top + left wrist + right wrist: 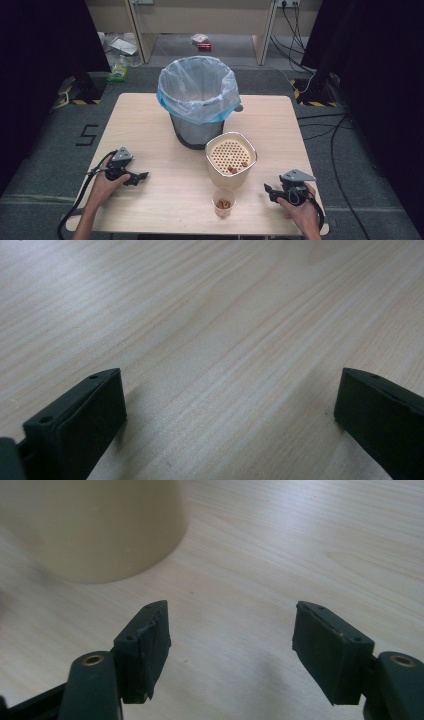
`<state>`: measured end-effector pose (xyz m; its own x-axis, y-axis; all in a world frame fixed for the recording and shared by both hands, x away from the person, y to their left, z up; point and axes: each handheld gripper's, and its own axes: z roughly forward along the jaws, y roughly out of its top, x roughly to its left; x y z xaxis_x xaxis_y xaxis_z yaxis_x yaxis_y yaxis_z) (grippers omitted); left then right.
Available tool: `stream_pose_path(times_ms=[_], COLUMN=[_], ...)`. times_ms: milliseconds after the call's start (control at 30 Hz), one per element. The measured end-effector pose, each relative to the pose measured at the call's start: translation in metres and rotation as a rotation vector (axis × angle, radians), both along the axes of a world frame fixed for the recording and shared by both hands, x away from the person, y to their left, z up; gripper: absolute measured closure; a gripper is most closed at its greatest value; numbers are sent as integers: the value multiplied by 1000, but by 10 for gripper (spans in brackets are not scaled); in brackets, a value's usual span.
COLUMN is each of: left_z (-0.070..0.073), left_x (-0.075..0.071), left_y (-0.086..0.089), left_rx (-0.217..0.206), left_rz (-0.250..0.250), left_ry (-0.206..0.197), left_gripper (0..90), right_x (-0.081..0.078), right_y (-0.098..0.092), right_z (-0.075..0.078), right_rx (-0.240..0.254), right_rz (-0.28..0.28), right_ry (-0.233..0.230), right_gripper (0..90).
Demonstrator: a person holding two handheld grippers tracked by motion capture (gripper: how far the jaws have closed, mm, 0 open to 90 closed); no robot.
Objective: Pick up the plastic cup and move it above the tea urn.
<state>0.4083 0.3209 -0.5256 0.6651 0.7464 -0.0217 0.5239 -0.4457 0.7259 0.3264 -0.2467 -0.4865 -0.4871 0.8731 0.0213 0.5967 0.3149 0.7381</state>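
Left claw [141,176] lay low on the bench [150,120] at near left, gripped from behind by the left hand [105,185], forearm in from the near edge — jaws spread wide over bare wood, nothing between. Right claw [267,190] rested at near right, right hand [300,212] wrapped round its body, jaws pointing left toward the cream strainer tub [231,160] — likewise parted, empty. Near it, between both claws, stood a small cup [223,202] with brown bits inside. Farther back, a lined bin [198,100].
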Motion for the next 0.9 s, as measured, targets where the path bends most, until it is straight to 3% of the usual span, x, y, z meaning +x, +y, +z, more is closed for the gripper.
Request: stream_pose_path(times_ms=[267, 633, 900], left_z=[0, 0, 0], left_x=[0, 0, 0], left_y=[0, 0, 0], left_rx=[0, -1, 0], left_rz=[0, 0, 0], left_ry=[0, 0, 1], left_gripper=[0, 0, 0], right_x=[-16, -39, -46], right_y=[19, 58, 79], right_z=[19, 49, 55], right_rx=[65, 135, 168], right_rz=[29, 143, 177], right_ry=[-19, -21, -23], right_gripper=[400, 458, 461])
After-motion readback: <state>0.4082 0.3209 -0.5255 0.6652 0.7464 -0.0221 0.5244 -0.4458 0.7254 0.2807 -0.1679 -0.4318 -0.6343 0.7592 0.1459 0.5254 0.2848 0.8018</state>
